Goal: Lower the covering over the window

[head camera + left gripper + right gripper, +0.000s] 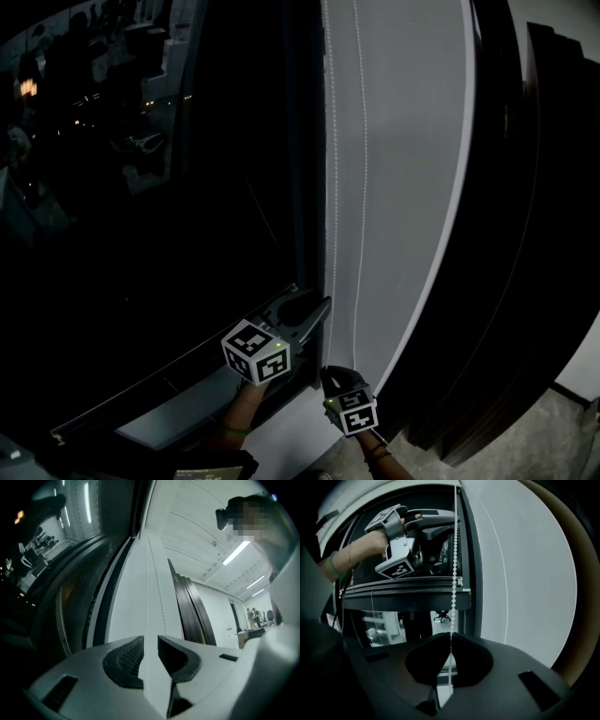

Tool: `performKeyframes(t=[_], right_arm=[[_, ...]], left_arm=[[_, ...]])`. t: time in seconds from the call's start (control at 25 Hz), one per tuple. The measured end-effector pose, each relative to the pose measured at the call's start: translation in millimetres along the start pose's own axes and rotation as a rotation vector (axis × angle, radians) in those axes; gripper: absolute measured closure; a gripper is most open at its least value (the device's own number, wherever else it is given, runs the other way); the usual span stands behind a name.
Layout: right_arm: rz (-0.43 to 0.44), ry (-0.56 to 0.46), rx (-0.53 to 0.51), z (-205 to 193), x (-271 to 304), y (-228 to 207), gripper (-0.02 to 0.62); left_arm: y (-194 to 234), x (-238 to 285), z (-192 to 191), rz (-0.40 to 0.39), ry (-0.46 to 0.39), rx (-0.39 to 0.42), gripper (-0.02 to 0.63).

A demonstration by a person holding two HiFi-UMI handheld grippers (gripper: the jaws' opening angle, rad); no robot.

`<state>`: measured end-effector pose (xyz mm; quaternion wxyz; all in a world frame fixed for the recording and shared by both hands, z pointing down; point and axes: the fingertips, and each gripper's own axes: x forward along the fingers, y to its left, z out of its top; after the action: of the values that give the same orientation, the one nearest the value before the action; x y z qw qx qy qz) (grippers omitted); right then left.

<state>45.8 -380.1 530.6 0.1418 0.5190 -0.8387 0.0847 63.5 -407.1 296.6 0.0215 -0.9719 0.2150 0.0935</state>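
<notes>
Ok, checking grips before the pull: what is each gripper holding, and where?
The right gripper is shut on the bead chain, low on one strand. The left gripper holds nothing: jaws apart round a strand.

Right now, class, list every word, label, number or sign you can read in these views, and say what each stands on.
No readable words or numbers anywhere.
Square black-and-white markers on the two white cubes: patterns, not text.
A small red sign on the far white wall: too small to read.
</notes>
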Motion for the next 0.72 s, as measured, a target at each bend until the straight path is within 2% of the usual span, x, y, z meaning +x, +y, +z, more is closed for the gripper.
performKeyframes(t=[0.16, 0.36, 0.52, 0.72], right_arm=[[-0.004, -0.009, 0.013, 0.0, -3.7, -4.1, 0.583], [-0.007, 0.0, 0.046, -4.4, -8.0, -15.8, 0.583], [0.008, -0.006, 0.04, -1.5, -7.5, -11.3, 0.583], [0.033, -0.002, 0.028, -3.3, -6.3, -2.1, 0.583]], left_arm=[[-12.9, 4.4, 3.8, -0.057, -0.03, -0.01, 0.529], [-21.3, -2.5, 10.0, -0.079, -0.035, 0.006, 0.526], [-25.0, 0.3, 12.0, -0.139, -0.021, 0.02, 0.499], [-31.7, 13.3, 3.2, -0.19, 0.019, 0.025, 0.501]])
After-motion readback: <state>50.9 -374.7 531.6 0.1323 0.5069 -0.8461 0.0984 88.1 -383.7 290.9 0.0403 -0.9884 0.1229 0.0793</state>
